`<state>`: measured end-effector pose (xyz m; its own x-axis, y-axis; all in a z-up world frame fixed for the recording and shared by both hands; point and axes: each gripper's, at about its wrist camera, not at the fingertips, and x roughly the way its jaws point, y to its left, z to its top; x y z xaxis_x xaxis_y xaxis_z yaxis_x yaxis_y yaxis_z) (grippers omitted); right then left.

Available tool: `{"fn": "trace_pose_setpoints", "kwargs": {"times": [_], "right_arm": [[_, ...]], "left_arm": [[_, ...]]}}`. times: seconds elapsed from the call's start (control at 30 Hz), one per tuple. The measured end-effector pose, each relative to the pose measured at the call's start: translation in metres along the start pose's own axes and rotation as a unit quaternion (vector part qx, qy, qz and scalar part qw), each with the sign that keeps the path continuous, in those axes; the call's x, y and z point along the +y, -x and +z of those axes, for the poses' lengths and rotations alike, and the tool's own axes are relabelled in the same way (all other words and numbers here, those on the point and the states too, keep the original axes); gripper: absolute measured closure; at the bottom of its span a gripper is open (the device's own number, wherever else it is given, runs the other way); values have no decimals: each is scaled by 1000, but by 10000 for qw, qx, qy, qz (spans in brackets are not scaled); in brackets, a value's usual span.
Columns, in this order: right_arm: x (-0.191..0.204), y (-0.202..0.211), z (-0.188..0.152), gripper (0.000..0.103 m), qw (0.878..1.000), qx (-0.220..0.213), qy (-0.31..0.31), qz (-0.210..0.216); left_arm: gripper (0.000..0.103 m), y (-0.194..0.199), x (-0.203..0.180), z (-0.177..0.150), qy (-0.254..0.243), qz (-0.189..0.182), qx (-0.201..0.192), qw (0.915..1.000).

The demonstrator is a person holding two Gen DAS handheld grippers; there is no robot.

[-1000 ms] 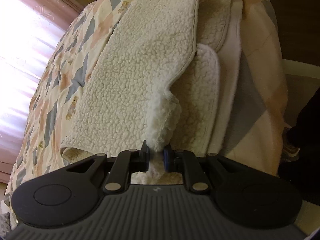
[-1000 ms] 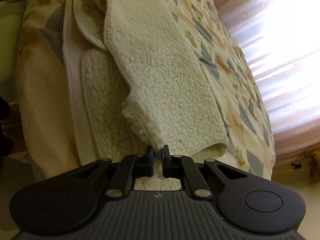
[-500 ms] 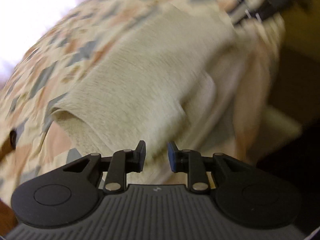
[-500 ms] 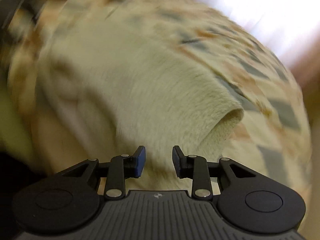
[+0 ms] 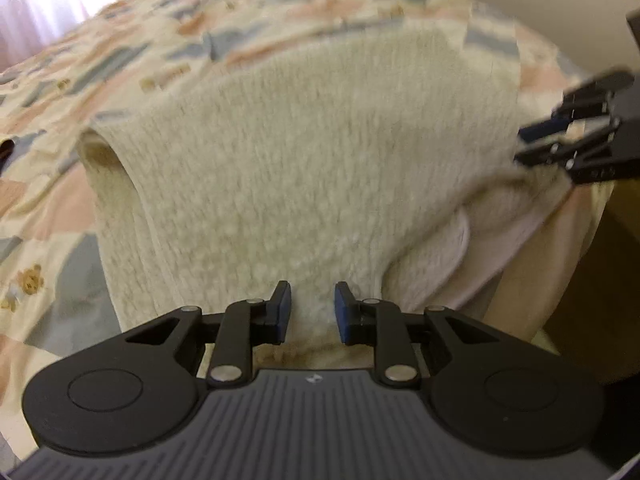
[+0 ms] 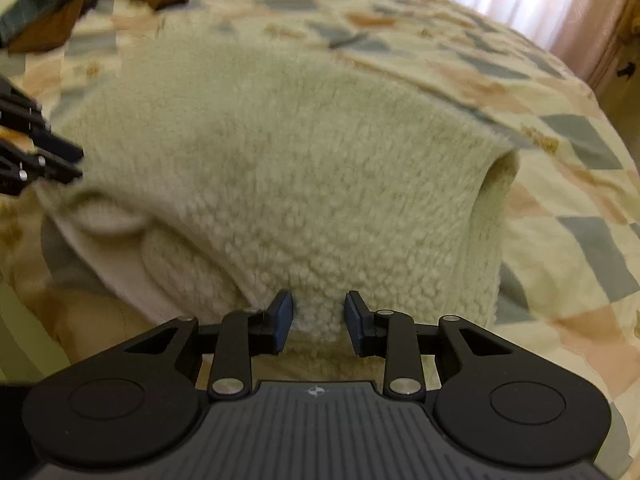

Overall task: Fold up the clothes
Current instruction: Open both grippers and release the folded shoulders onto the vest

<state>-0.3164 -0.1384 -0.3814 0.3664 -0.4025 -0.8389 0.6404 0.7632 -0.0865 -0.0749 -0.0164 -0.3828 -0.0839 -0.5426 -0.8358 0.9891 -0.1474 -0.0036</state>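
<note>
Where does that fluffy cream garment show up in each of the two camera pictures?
Left wrist view: the fleece garment fills the middle, its folded edge at the left.
Right wrist view: the fleece garment fills the middle, its folded edge at the right.
Shared landmark: the patchwork quilt lies under it in both.
</note>
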Motion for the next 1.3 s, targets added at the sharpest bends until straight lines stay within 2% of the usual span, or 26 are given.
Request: {"fn": "trace_pose_setpoints", "kwargs": {"times": [0.07, 0.13, 0.23, 0.37, 0.5, 0.6, 0.67, 0.73, 0.83, 1.0, 1.1, 1.2, 1.27, 1.3], "right_arm": [[-4, 1, 3, 71, 9999, -16, -159, 63], [-3, -7, 3, 72, 9997, 242, -89, 44], [-12, 4, 20, 73, 9994, -177, -282, 111], [-26, -7, 61, 72, 9945, -779, -686, 122], [-35, -47, 101, 73, 9903, -1119, -813, -96], [-57, -78, 115, 73, 9888, -1189, -787, -441], [-76, -101, 113, 71, 9894, -1074, -794, -563], [-93, -127, 104, 71, 9920, -806, -846, -474], [-102, -139, 94, 70, 9925, -804, -874, -286], [-105, -102, 94, 69, 9844, -1034, -1348, -454], [-94, -77, 81, 68, 9820, -1089, -1465, -494], [-82, -75, 61, 68, 9842, -771, -1509, -507], [-76, -81, 48, 69, 9848, -510, -1538, -619], [-75, -78, 46, 68, 9836, -545, -1601, -633]], "left_arm": [[82, -5, 2, 1, -37, 20, 189, 9998], [87, -7, 4, 3, -70, 9, 315, 9995], [85, 13, 22, 26, 329, -220, -270, 9989], [85, 3, 58, 63, 673, 85, -873, 9939], [85, -29, 103, 93, 1046, 476, -1210, 9860], [86, -57, 134, 94, 1231, 637, -1108, 9841], [86, -77, 154, 91, 1366, 691, -983, 9833], [85, -97, 164, 81, 1429, 605, -800, 9846], [85, -105, 163, 76, 1327, 636, -786, 9860], [86, -67, 157, 80, 1487, 540, -978, 9825], [86, -54, 148, 71, 1515, 420, -838, 9840], [85, -62, 139, 55, 1627, 501, -490, 9842], [86, -58, 137, 57, 1792, 604, -471, 9808], [86, -54, 134, 60, 1842, 676, -475, 9794]]}}
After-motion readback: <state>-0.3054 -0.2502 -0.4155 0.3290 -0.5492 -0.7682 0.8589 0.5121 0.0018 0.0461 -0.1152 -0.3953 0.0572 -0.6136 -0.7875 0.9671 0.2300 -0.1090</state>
